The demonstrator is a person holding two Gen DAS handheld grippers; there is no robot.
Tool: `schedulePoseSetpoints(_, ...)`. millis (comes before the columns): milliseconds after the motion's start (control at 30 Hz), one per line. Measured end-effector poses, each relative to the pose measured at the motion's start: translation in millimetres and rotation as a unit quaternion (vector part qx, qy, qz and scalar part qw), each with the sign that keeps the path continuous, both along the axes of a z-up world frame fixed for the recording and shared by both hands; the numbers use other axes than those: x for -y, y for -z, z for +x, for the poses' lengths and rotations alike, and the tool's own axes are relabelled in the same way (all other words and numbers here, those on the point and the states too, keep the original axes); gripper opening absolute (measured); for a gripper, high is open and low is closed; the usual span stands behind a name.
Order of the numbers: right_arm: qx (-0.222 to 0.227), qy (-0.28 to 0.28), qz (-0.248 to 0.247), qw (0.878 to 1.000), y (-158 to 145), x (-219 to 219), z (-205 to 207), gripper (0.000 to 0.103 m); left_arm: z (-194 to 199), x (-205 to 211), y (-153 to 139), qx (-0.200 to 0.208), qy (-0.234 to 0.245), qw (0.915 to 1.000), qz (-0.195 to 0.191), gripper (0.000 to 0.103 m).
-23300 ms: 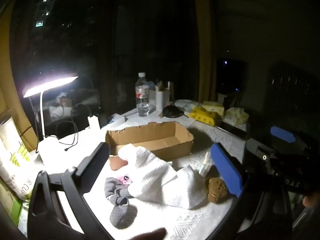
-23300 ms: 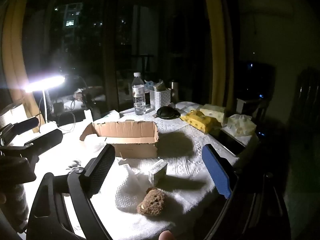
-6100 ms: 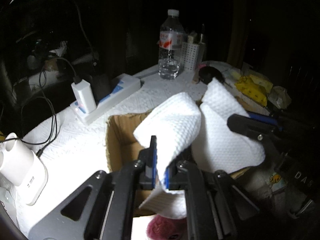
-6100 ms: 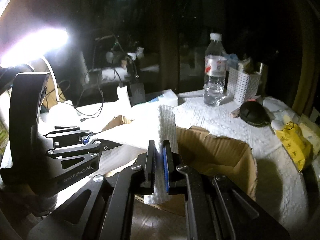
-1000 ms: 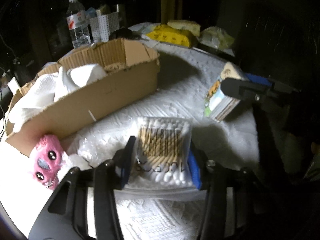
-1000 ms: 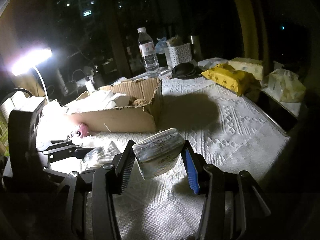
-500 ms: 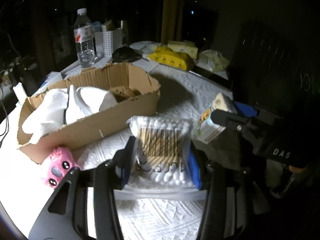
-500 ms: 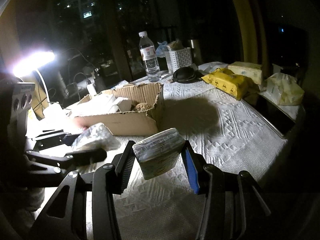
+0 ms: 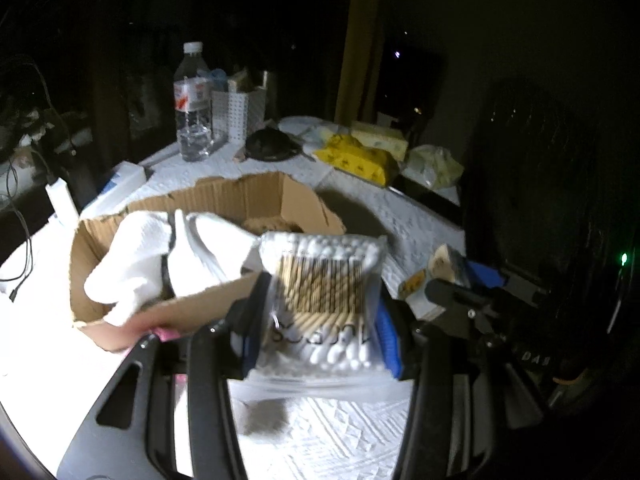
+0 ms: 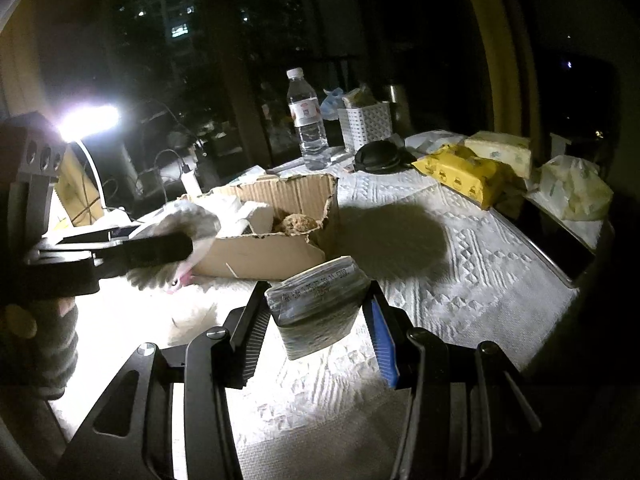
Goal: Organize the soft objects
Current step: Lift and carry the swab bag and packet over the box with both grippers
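Observation:
My left gripper (image 9: 320,328) is shut on a clear bag of cotton swabs (image 9: 320,296) and holds it up in front of the cardboard box (image 9: 200,304). The box holds a white towel (image 9: 160,256) and a brown sponge (image 10: 294,222). A pink plush toy (image 9: 168,334) lies at the box's near wall. My right gripper (image 10: 318,328) is shut on a small tissue pack (image 10: 320,304), above the table, to the right of the box (image 10: 272,256). The left gripper (image 10: 160,248) with its bag shows blurred in the right wrist view.
A water bottle (image 9: 192,104), a white basket (image 9: 240,112), a black round object (image 9: 270,148), yellow wipes packs (image 9: 356,158) and a crumpled bag (image 9: 434,164) stand at the far side. A lit desk lamp (image 10: 88,120) and cables are at the left. The table edge is at the right.
My left gripper has lifted the cotton swab bag higher and nearer the box. My right gripper has held the tissue pack nearly still.

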State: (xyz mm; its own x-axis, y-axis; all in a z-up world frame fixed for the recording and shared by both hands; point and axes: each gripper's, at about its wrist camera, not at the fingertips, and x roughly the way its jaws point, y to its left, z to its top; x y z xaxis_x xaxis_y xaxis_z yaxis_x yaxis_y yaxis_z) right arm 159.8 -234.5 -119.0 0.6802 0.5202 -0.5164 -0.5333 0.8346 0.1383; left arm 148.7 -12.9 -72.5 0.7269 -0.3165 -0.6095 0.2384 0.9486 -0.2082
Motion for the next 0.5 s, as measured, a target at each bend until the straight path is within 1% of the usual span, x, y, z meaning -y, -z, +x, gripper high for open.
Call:
schedulePoseSetpoints(267, 0.01, -0.008, -0.009, 1.0, -9, -9, 4, 0.05, 5, -10, -10, 0.016, -0.019, 0.9997, 0.001, 0.049)
schedulePoseSetpoints(433, 0.018, -0.012, -0.014, 1.0, -18, -13, 10, 0.05, 15, -18, -14, 0.022, -0.04, 0.999, 0.0, 0.049)
schedulePoseSetpoints(500, 0.02, -0.012, -0.016, 1.0, -19, -15, 13, 0.05, 18, -18, -15, 0.026, -0.047, 0.9985, 0.007, 0.049)
